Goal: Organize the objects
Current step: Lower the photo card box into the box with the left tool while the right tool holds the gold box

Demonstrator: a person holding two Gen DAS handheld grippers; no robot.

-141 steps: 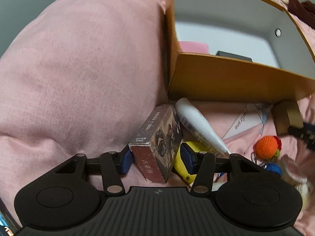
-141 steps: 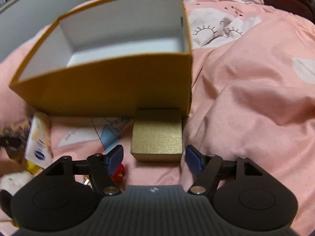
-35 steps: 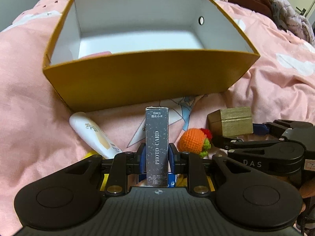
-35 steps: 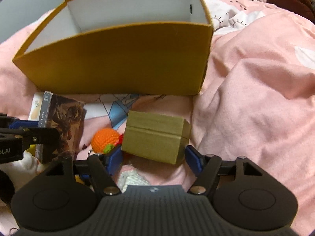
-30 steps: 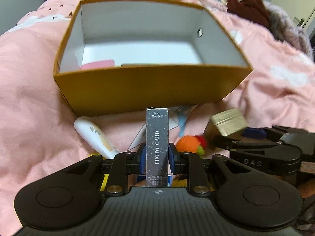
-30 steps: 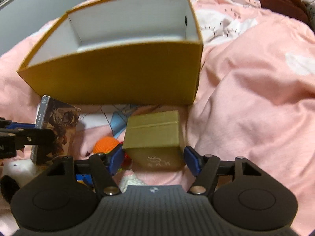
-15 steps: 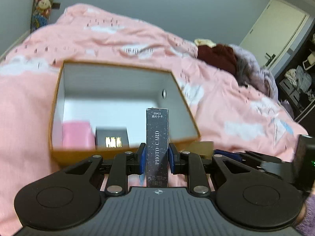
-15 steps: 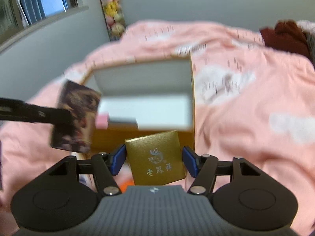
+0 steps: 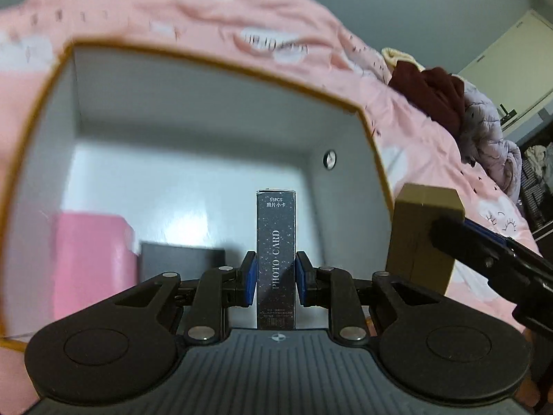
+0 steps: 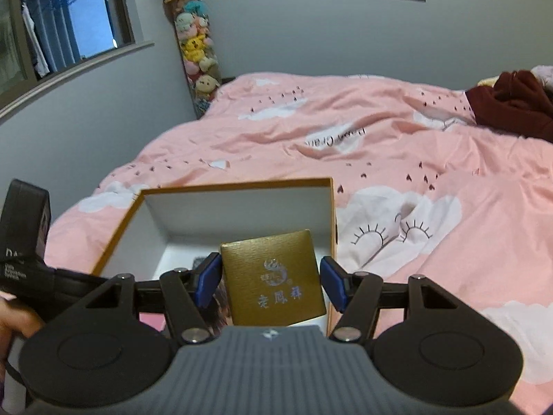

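My left gripper [image 9: 275, 278] is shut on a dark photo card box [image 9: 275, 242], held upright inside the open top of the big yellow storage box [image 9: 221, 65]. A pink box [image 9: 93, 259] and a black box [image 9: 179, 263] lie on its white floor. My right gripper [image 10: 269, 282] is shut on a gold gift box [image 10: 273, 278] and holds it above the near right side of the storage box [image 10: 238, 183]. The gold box [image 9: 423, 238] also shows at the right of the left wrist view, just outside the storage box's right wall.
The storage box sits on a pink duvet [image 10: 397, 159] on a bed. A dark red garment [image 10: 515, 103] lies at the far right. A column of plush toys [image 10: 197, 45] hangs on the wall beside a window [image 10: 69, 24].
Both grippers have lifted their boxes off the bed and moved forward. The photo card box is now inside the storage box's opening, and the gold box is over its near right edge.
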